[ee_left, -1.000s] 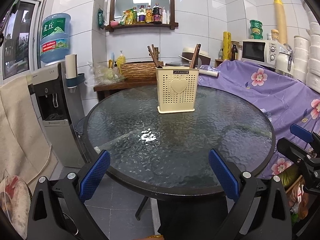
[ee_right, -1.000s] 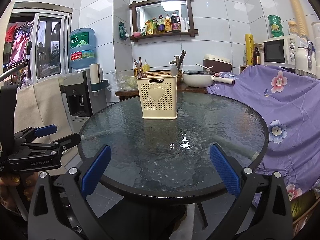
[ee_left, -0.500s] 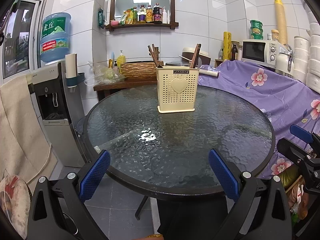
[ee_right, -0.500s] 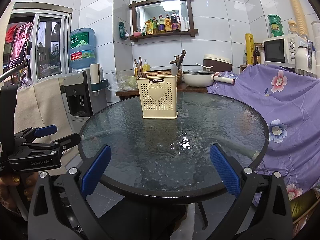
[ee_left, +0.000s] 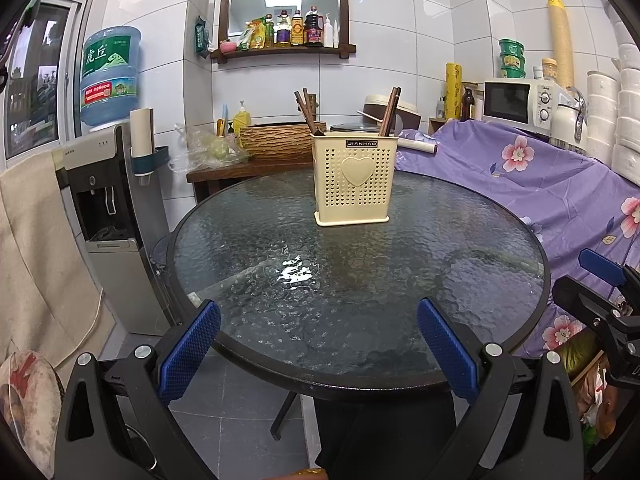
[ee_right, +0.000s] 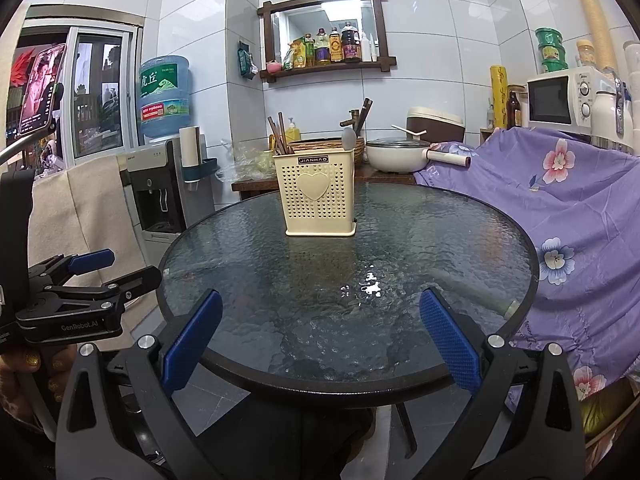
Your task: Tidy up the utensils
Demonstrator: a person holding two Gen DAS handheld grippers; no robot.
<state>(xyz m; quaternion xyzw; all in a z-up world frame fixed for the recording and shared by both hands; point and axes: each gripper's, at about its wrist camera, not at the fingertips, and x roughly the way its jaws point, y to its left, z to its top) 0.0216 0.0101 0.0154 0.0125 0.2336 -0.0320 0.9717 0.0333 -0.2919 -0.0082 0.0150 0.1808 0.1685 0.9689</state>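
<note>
A cream perforated utensil holder (ee_left: 354, 180) with a heart on its front stands upright at the far side of the round glass table (ee_left: 460, 248); it also shows in the right wrist view (ee_right: 316, 194). Brown chopsticks (ee_left: 307, 112) stick out of its left and right compartments, and a grey spoon (ee_right: 348, 137) shows in the right one. My left gripper (ee_left: 318, 344) is open and empty at the table's near edge. My right gripper (ee_right: 320, 336) is open and empty at the near edge too, to the right of the left one.
A water dispenser (ee_left: 108, 200) stands left of the table. A purple flowered cloth (ee_left: 540, 184) covers the furniture at the right, with a microwave (ee_left: 516, 102) on it. A wooden side table (ee_left: 240, 170) with a basket and a pan (ee_right: 394, 154) stands behind.
</note>
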